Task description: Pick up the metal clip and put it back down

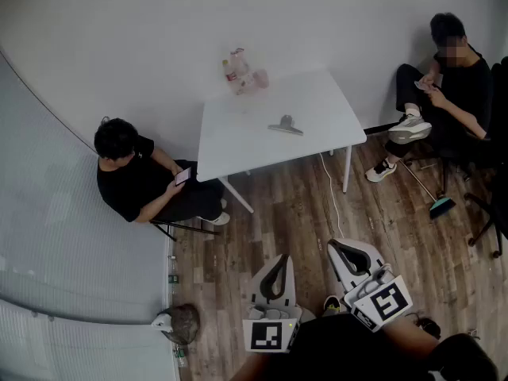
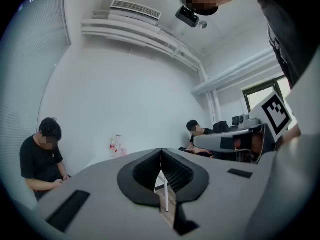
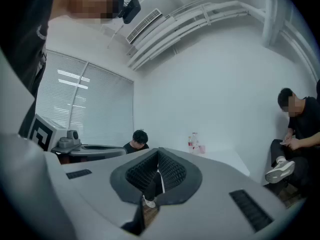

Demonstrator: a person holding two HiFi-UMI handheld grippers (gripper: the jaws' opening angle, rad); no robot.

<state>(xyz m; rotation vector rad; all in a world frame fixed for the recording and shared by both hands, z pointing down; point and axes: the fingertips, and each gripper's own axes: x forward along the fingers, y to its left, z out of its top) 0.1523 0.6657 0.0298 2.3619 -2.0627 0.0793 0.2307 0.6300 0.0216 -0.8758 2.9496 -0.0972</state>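
The metal clip [image 1: 285, 125] lies flat on the white table [image 1: 238, 145], right of its middle, far ahead of both grippers. My left gripper [image 1: 282, 259] is held low over the wooden floor, well short of the table, its jaws together with nothing between them. My right gripper [image 1: 334, 245] hangs beside it to the right, also shut and empty. In the left gripper view the black pads meet at the tip of the left gripper [image 2: 161, 151], and the table edge shows beyond. In the right gripper view the right gripper [image 3: 158, 150] is likewise shut. The clip shows in neither gripper view.
Bottles [image 1: 242, 74] stand at the table's far edge. One person [image 1: 131, 177] sits left of the table, another [image 1: 448, 78] at the right by the wall. A cable [image 1: 333, 201] runs over the floor, a broom head [image 1: 441, 206] lies at right, a bag [image 1: 181, 322] at lower left.
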